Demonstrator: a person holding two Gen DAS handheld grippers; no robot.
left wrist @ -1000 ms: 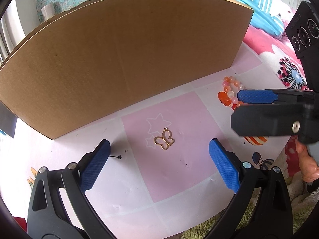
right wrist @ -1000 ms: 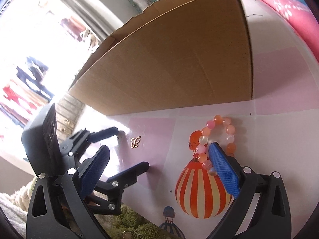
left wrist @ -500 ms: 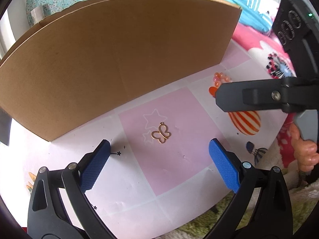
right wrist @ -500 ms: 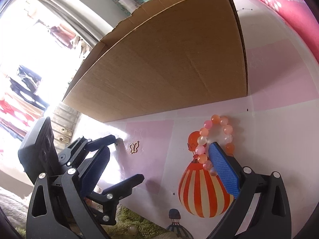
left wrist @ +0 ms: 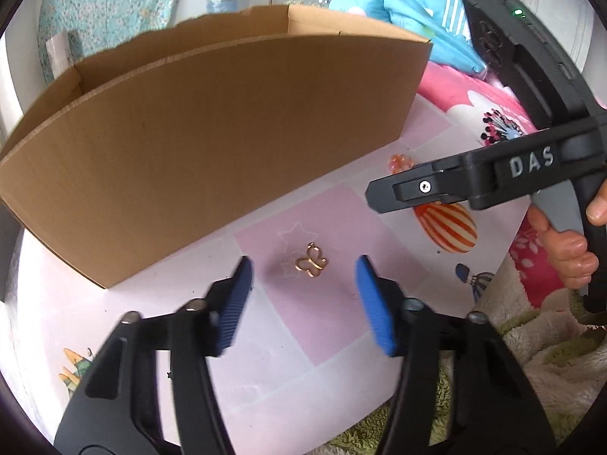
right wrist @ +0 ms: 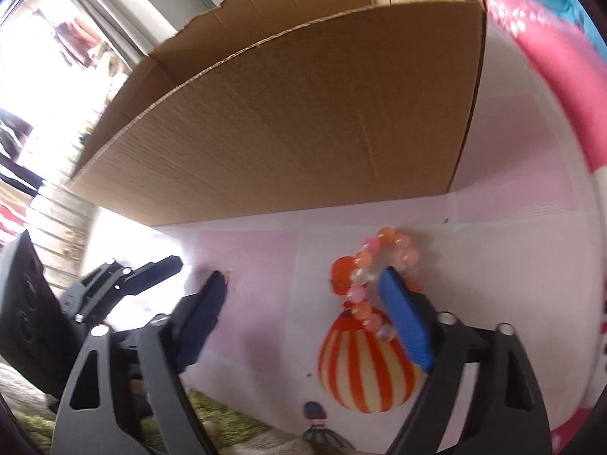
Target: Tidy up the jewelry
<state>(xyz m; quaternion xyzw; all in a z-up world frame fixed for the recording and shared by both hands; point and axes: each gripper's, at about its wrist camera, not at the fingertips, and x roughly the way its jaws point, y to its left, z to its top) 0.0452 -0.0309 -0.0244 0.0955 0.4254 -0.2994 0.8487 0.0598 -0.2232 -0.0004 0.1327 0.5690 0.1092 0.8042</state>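
A small gold butterfly pendant (left wrist: 311,263) lies flat on a pink square of the mat. My left gripper (left wrist: 303,295) is open, its blue pads to either side of the pendant and just short of it. An orange and pink bead bracelet (right wrist: 373,278) lies on the mat over a striped balloon print. My right gripper (right wrist: 303,314) is open, its right pad (right wrist: 404,326) over the bracelet's near side. In the left wrist view the right gripper (left wrist: 474,182) hides most of the bracelet (left wrist: 400,161).
A large open cardboard box (left wrist: 212,132) stands just behind both pieces; it also shows in the right wrist view (right wrist: 303,113). The mat (left wrist: 265,360) ends at a green shaggy rug (left wrist: 550,360) near me. Pink bedding (left wrist: 485,113) lies at the right.
Both grippers' jaws have narrowed from wide open. My left gripper has moved toward the pendant. The right gripper has tilted and lifted its view, staying over the bracelet.
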